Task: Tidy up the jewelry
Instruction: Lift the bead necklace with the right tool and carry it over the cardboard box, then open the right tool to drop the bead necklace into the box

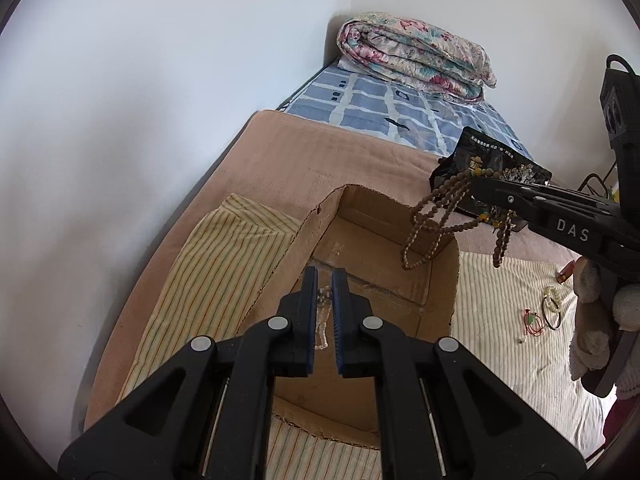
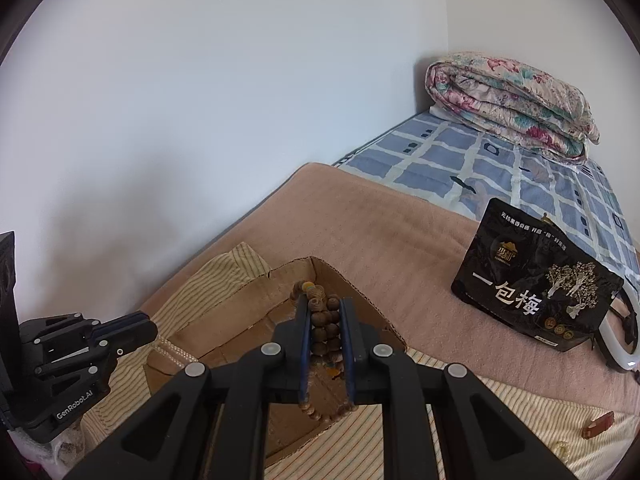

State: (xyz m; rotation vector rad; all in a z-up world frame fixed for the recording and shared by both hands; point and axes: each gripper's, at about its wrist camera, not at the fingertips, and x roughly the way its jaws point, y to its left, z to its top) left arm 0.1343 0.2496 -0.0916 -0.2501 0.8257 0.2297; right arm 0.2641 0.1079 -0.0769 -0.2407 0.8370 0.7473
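The bed [image 2: 500, 168] carries a folded floral quilt [image 2: 512, 100] at its far end, a tan blanket [image 2: 380, 232], and a striped cloth [image 1: 520, 340]. On these lie an open cardboard box [image 1: 440, 280], a black pouch [image 2: 536, 292] and loose bracelets [image 1: 554, 306].

Soft, even daylight, faint diffuse shadows on the white wall [image 1: 160, 100], no glare, strong fisheye bending with dark vignetted corners, focus sharp throughout both views.
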